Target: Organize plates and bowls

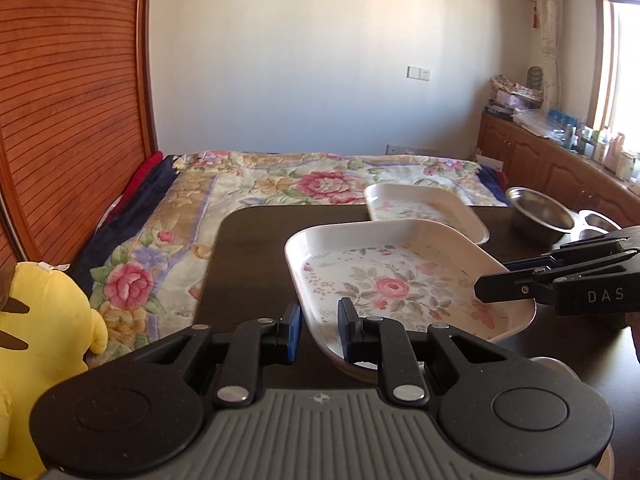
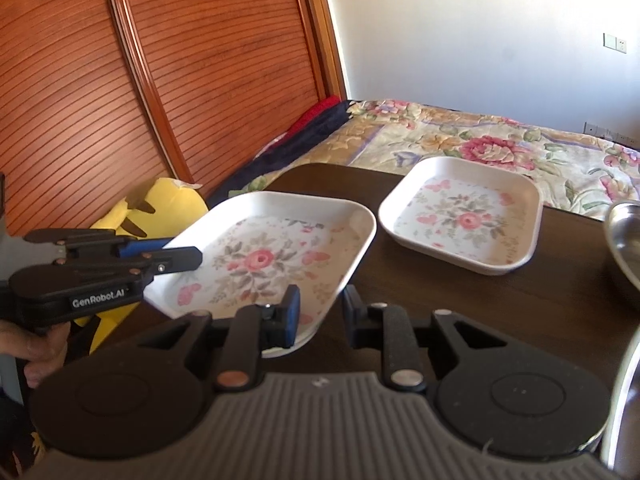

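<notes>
A white square plate with a pink flower print (image 1: 392, 276) (image 2: 260, 256) hangs tilted just above the dark table (image 1: 248, 260) (image 2: 480, 304), carried between both grippers. My left gripper (image 1: 320, 334) (image 2: 182, 258) is shut on its left rim. On the opposite rim my right gripper (image 2: 320, 316) (image 1: 500, 286) is shut as well. A second matching plate (image 1: 424, 208) (image 2: 464, 216) lies flat on the table farther back. Behind it to the right stands a steel bowl (image 1: 540, 212) (image 2: 624, 240), with another steel bowl (image 1: 600, 222) beside it.
A yellow plush toy (image 1: 44, 320) (image 2: 168, 204) sits off the table's left edge. A bed with a floral cover (image 1: 280, 184) (image 2: 480, 140) borders the far side. A slatted wooden wardrobe (image 1: 72, 100) stands left, and a cluttered cabinet (image 1: 560, 168) right.
</notes>
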